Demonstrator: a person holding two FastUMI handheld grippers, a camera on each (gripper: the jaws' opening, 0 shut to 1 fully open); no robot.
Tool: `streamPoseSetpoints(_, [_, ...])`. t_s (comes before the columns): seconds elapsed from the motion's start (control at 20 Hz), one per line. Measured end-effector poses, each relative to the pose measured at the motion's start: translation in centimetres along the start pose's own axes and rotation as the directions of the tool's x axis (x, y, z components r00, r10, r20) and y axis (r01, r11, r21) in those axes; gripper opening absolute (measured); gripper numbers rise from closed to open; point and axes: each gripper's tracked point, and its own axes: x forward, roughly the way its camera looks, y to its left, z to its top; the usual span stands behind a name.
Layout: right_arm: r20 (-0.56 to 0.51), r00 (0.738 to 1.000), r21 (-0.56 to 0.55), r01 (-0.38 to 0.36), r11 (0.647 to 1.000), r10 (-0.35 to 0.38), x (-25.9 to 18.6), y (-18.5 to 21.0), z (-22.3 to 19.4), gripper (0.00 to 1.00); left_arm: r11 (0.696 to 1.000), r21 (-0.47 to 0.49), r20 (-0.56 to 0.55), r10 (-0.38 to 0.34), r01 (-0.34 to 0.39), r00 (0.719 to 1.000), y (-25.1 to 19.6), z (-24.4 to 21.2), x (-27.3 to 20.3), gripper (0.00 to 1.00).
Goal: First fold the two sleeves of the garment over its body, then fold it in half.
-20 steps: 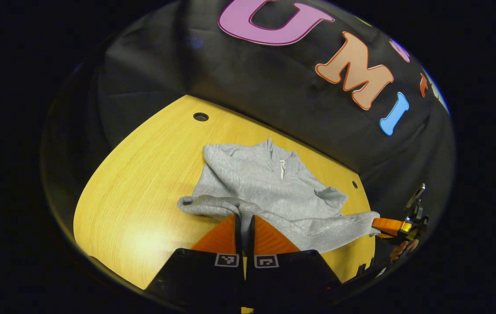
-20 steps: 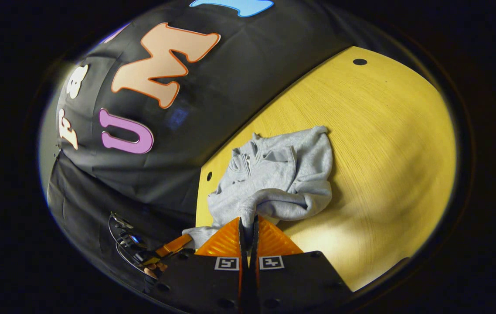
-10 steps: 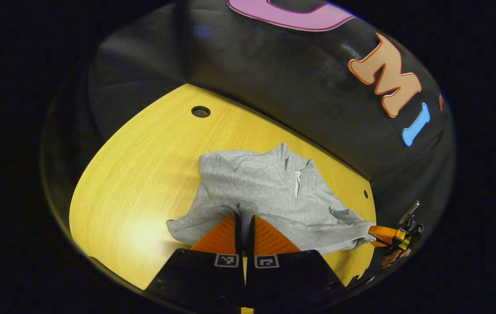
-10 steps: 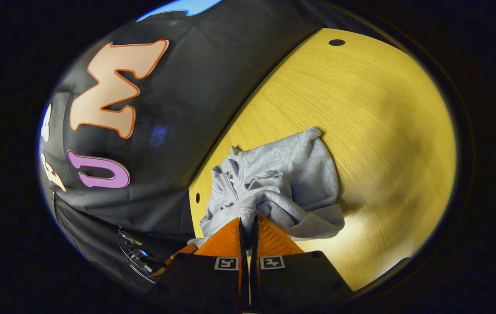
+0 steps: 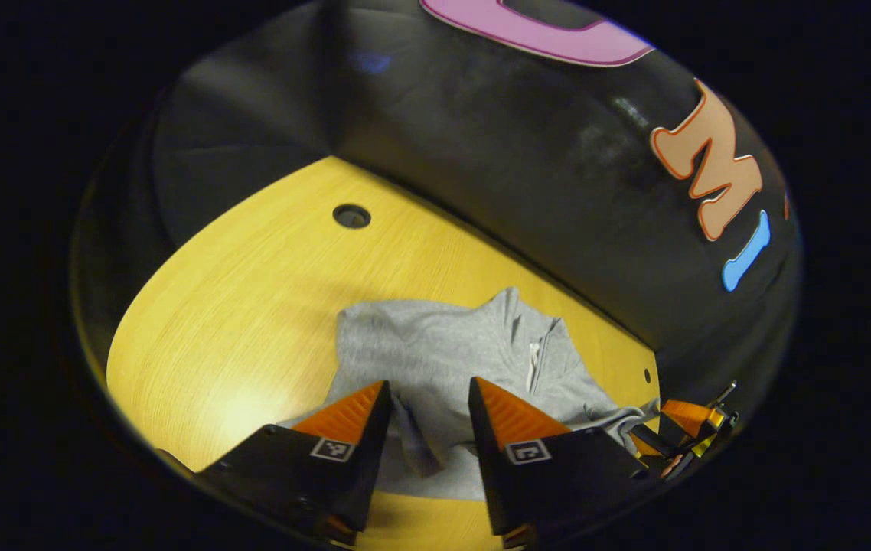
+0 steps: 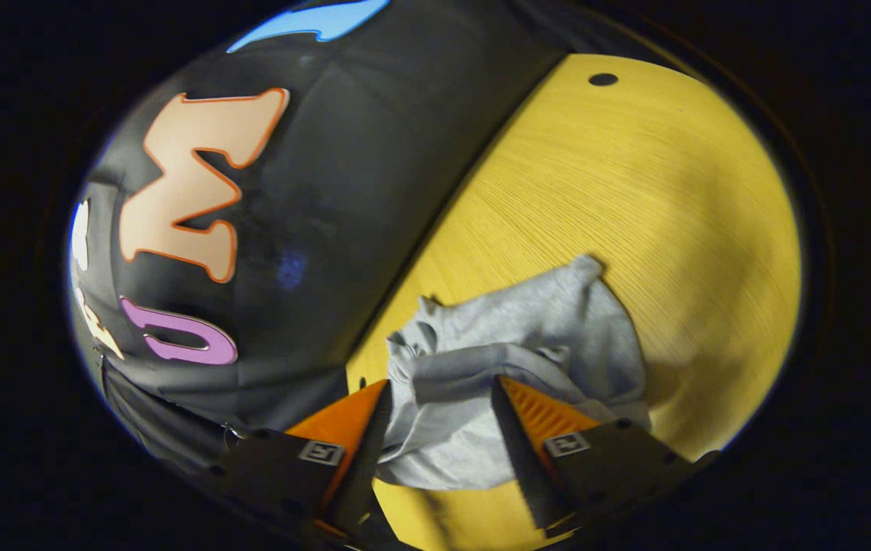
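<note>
A: Grey fleece, a zip-neck garment (image 5: 443, 360), lies on the yellow wooden table (image 5: 252, 306), close to the booth wall. Taking the garment as the marker: left of it is bare tabletop with a round hole (image 5: 351, 216) beyond its far left corner.

B: And the left gripper (image 5: 424, 402)?

A: At the garment's near edge, fingers spread wide, cloth visible between them but nothing pinched. A loose fold hangs in the gap.

B: Further right?

A: The collar and short zip (image 5: 533, 356) sit at the garment's far side. Off its right edge, the right gripper (image 6: 439, 402) hovers at the near hem, fingers likewise wide apart, gripping nothing.

B: Which step, then?

A: I'd judge the fold in half: a sleeve (image 6: 481, 360) lies across the body, and both grippers sit at the near edge with nothing in their fingers.

B: Next?

A: Probably lifting clear without snagging cloth, then checking the edges line up; I can't tell how tidy the stack is.
</note>
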Motion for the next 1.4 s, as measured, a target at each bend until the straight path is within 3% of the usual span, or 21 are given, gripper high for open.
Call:
streamPoseSetpoints(0.05, [0.026, 1.000, -0.020, 0.002, 1.000, -0.002, 0.7, 0.2, 0.1, 0.98, 0.999, 0.035, 0.044, 0.006, -0.008, 0.999, -0.2, 1.1, 0.0, 0.73])
streamPoseSetpoints(0.15, [0.055, 0.998, -0.081, 0.019, 0.997, -0.014, 0.7, 0.4, 0.5, 0.97, 0.994, 0.108, 0.099, 0.023, -0.034, 0.995, -0.4, 2.3, -0.8, 0.96])
streamPoseSetpoints(0.3, [0.134, 0.991, -0.242, 0.060, 0.968, -0.028, -0.4, 0.5, 1.5, 0.97, 0.973, 0.215, 0.190, 0.038, -0.079, 0.981, -1.4, 4.5, -2.2, 0.96])
streamPoseSetpoints(0.55, [0.303, 0.953, -0.467, 0.148, 0.872, 0.000, -4.1, 2.3, 3.2, 0.97, 0.941, 0.310, 0.302, 0.040, -0.138, 0.952, -3.1, 5.8, -6.4, 0.96])
streamPoseSetpoints(0.7, [0.405, 0.913, -0.604, 0.228, 0.764, 0.048, -7.3, 3.4, 3.6, 0.97, 0.928, 0.330, 0.404, 0.024, -0.170, 0.914, -4.0, 6.2, -9.6, 0.96])
streamPoseSetpoints(0.85, [0.483, 0.870, -0.686, 0.305, 0.660, 0.101, -10.5, 4.6, 3.4, 0.98, 0.873, 0.413, 0.509, 0.016, -0.260, 0.861, -4.6, 6.6, -13.4, 0.95])
streamPoseSetpoints(0.95, [0.531, 0.835, -0.710, 0.345, 0.615, 0.145, -12.6, 5.4, 3.3, 0.98, 0.837, 0.451, 0.547, 0.017, -0.312, 0.837, -4.7, 5.9, -15.1, 0.95])
streamPoseSetpoints(1.0, [0.548, 0.820, -0.716, 0.359, 0.599, 0.164, -13.6, 5.8, 3.1, 0.98, 0.827, 0.453, 0.558, 0.028, -0.333, 0.829, -4.9, 5.7, -15.9, 0.95])
streamPoseSetpoints(1.15, [0.554, 0.805, -0.740, 0.358, 0.570, 0.213, -15.4, 6.9, 1.6, 0.98, 0.845, 0.423, 0.544, 0.053, -0.328, 0.837, -5.0, 3.6, -17.6, 0.96])
streamPoseSetpoints(1.25, [0.527, 0.815, -0.759, 0.324, 0.565, 0.242, -15.5, 7.7, 0.3, 0.98, 0.855, 0.412, 0.546, 0.044, -0.315, 0.837, -5.1, 3.1, -17.8, 0.96])
streamPoseSetpoints(1.4, [0.494, 0.834, -0.763, 0.280, 0.582, 0.247, -15.0, 8.1, -0.8, 0.94, 0.845, 0.421, 0.543, 0.055, -0.329, 0.838, -4.4, 3.3, -17.7, 0.96])
